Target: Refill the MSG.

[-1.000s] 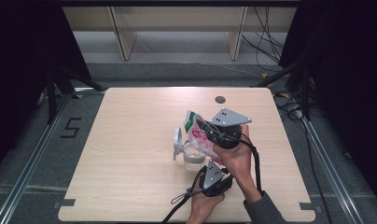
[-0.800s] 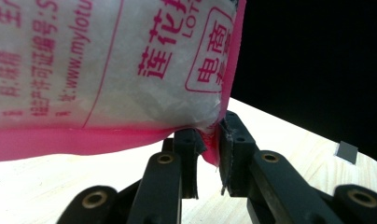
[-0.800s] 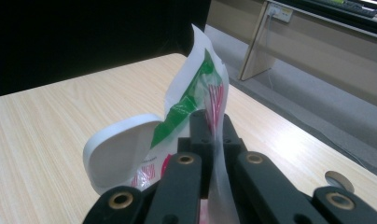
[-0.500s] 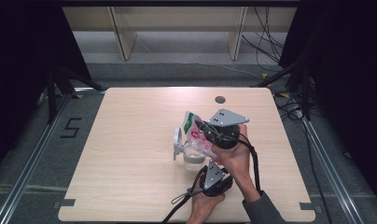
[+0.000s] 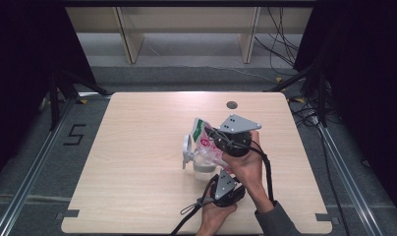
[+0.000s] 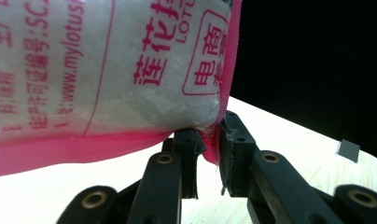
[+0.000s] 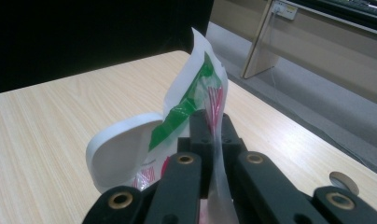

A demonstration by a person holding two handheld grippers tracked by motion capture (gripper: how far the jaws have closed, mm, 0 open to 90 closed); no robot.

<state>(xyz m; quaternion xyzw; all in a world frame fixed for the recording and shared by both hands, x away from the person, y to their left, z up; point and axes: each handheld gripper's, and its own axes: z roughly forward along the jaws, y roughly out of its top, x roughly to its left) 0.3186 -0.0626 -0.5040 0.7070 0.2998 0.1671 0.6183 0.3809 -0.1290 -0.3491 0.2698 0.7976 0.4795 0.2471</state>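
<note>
A bag (image 5: 202, 139) of white crystals with pink and green print hangs tilted over a clear jar (image 5: 202, 169), whose white flip lid (image 5: 186, 147) stands up at its left. My right gripper (image 5: 215, 142) is shut on the bag's upper edge. In the right gripper view the jaws (image 7: 213, 123) pinch the thin film of the bag (image 7: 196, 93), with the lid (image 7: 116, 149) behind it. My left gripper (image 5: 216, 173) comes from the near side. In its view the pads (image 6: 207, 137) hold the pink bottom corner of the bag (image 6: 107, 70).
The wooden table (image 5: 137, 128) has bare room to the left and behind the jar. A dark round hole (image 5: 231, 104) lies near its far edge. The left gripper's cable (image 5: 191, 211) trails to the near edge. Wooden shelving (image 5: 132, 39) stands beyond the table.
</note>
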